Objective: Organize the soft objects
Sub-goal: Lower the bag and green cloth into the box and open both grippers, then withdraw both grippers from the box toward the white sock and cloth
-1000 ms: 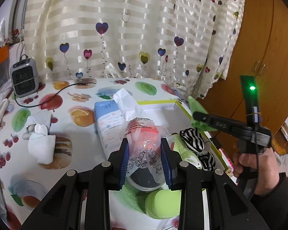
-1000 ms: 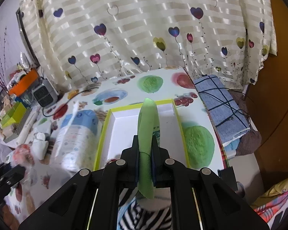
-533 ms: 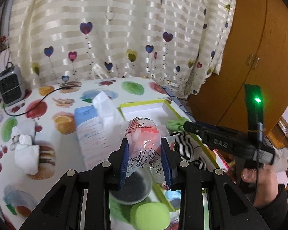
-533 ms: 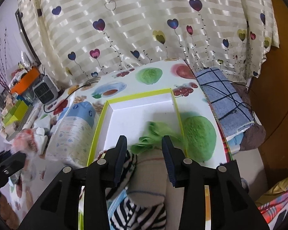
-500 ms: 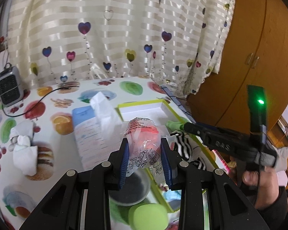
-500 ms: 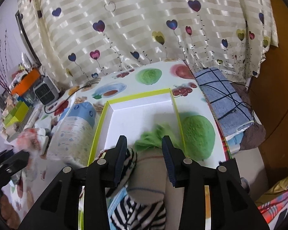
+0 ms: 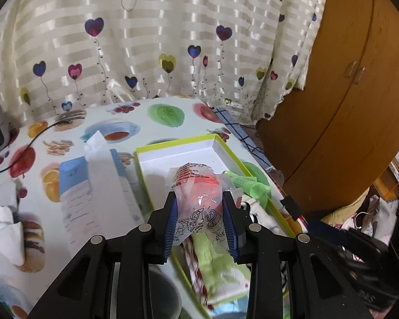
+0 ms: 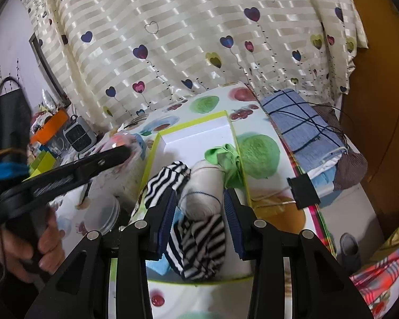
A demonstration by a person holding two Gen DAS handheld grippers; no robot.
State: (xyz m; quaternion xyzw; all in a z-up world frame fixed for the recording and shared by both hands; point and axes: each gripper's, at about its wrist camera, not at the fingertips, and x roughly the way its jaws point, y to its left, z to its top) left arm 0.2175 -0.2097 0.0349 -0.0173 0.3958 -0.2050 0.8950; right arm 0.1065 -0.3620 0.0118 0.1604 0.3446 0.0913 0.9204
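Table [image 7: 173, 111]: fruit-print cover, tissue pack [image 7: 74, 186] left of box.
Box [image 8: 196, 135]: far half bare; socks [image 8: 196, 207] and green cloth [image 8: 223, 156] lie in near half.
Right tool [image 8: 199, 212]: spread, holding nothing. 1 s ago it pinched green cloth, so that drop looks done.
Left tool [image 7: 200, 215]: pinching bagged red item [image 7: 199, 186], moved from over table to over box; likely next drop.
Bag contents unreadable. Box near corner cut off.
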